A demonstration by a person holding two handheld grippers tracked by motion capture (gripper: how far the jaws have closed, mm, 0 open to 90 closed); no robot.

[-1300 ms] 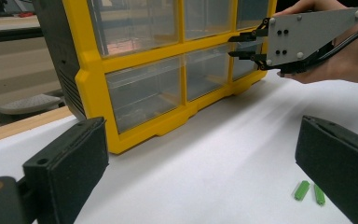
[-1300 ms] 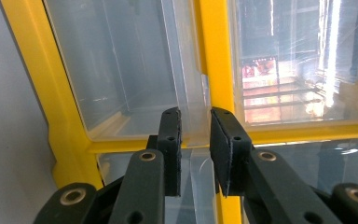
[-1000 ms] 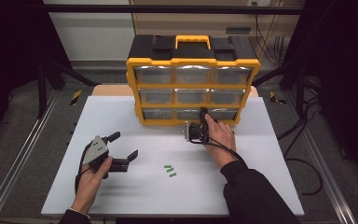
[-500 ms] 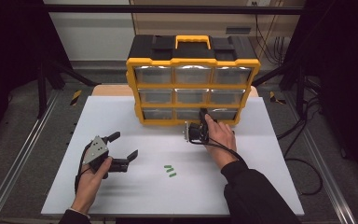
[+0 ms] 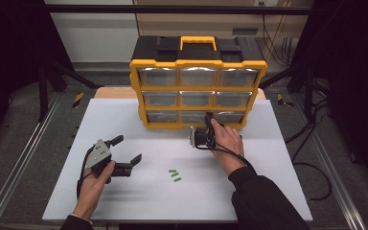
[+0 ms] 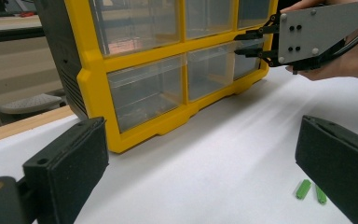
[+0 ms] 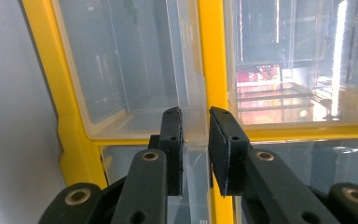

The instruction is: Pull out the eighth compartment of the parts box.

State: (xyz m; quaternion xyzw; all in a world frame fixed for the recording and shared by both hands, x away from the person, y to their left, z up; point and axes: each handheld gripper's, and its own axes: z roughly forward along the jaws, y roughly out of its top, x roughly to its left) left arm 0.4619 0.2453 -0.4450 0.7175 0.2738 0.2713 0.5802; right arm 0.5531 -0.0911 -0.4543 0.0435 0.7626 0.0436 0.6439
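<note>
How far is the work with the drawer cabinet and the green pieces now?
Done: nothing visibly; every drawer looks shut. In hand: the right tool pinches the clear pull tab of a bottom-row drawer. Left: open it, then probably move the green pieces, lying near the open left tool.

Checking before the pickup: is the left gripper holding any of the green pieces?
No, the left gripper stands open, apart from the green pieces.

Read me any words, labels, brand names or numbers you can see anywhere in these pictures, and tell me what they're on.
No text can be read anywhere.
Yellow and black drawer organizer: no brand or label shows on its frame, handle or clear drawers.
Red patch seen through a clear drawer: too blurred to tell whether it bears print.
Small green pieces and the white table: unmarked.
</note>
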